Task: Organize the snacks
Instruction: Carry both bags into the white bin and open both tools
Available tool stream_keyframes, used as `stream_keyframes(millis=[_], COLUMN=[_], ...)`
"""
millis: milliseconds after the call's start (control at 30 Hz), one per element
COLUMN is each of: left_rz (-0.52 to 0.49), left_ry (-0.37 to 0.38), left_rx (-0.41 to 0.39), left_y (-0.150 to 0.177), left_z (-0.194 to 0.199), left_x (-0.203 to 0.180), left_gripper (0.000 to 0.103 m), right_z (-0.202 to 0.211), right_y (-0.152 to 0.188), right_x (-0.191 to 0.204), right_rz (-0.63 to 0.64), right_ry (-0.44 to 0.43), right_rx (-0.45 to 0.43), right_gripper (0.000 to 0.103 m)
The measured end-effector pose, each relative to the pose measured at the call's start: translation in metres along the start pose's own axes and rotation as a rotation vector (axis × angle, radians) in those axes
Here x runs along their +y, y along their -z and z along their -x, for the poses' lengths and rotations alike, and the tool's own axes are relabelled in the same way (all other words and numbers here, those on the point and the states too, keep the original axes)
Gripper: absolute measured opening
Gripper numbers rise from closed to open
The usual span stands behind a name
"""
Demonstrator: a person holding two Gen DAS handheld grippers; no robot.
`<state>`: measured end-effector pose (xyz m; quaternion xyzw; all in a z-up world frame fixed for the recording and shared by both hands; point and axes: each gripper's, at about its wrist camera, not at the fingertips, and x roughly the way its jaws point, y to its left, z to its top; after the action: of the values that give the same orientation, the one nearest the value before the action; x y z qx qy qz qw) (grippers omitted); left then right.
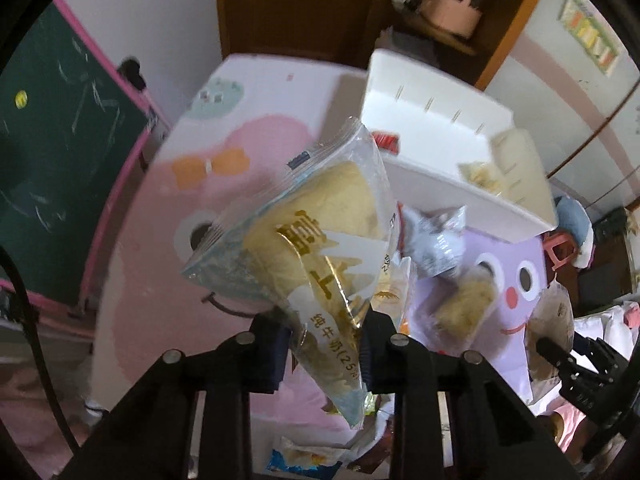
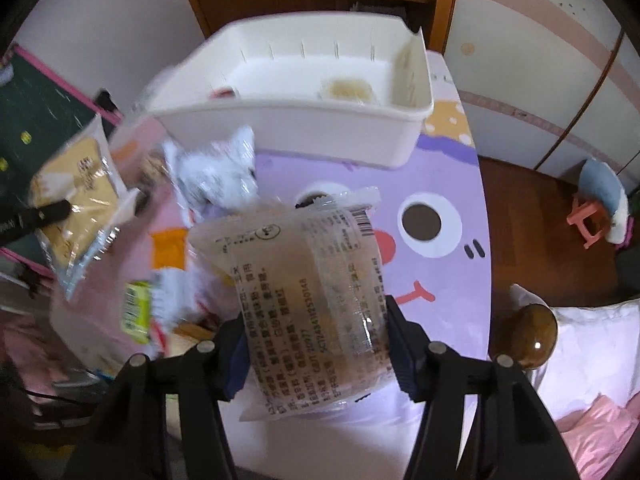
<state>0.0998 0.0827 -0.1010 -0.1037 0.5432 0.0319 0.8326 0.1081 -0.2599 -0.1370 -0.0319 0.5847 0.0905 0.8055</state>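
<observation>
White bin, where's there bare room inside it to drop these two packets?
The white bin floor is bare in the middle, between the red packet at its left and the yellow snack near its right wall. The table just left of the bin's front is crowded with loose packets.

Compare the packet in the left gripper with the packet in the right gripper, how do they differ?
The left packet shows a pale yellow bun and big gold characters; the right packet shows small printed text and a barcode over browner contents. The left packet tilts sideways; the right stands nearly upright. Both are clear wrappers, clamped and lifted off the table.
</observation>
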Motion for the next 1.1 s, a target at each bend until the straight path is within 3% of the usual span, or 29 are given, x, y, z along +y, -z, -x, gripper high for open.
stream_keyframes(millis=[333, 533, 767, 1100], left_rz=[-0.125, -0.216, -0.280, -0.357], left_ry=[0.040, 0.046, 0.044, 0.046], left_rx=[-0.209, -0.310, -0.341, -0.276], left_y=[-0.047, -0.087, -0.132, -0.191], left_z=[0.088, 0.116, 0.116, 0.062], left_x=[-0.046, -0.080, -0.104, -0.129], left_gripper=[0.026, 0.026, 0.027, 0.027], right_z=[0.081, 0.121, 0.145, 0.124], right_y=[-0.037, -0.074, -0.128, -0.196], right_x=[0.010, 0.008, 0.002, -0.005], right_rz=[-0.028, -0.038, -0.084, -0.190], right_ry=[-0.126, -0.104, -0.043, 0.022], right_rx=[-0.163, -0.261, -0.332, -0.320], right_gripper=[0.058, 0.059, 0.060, 0.061])
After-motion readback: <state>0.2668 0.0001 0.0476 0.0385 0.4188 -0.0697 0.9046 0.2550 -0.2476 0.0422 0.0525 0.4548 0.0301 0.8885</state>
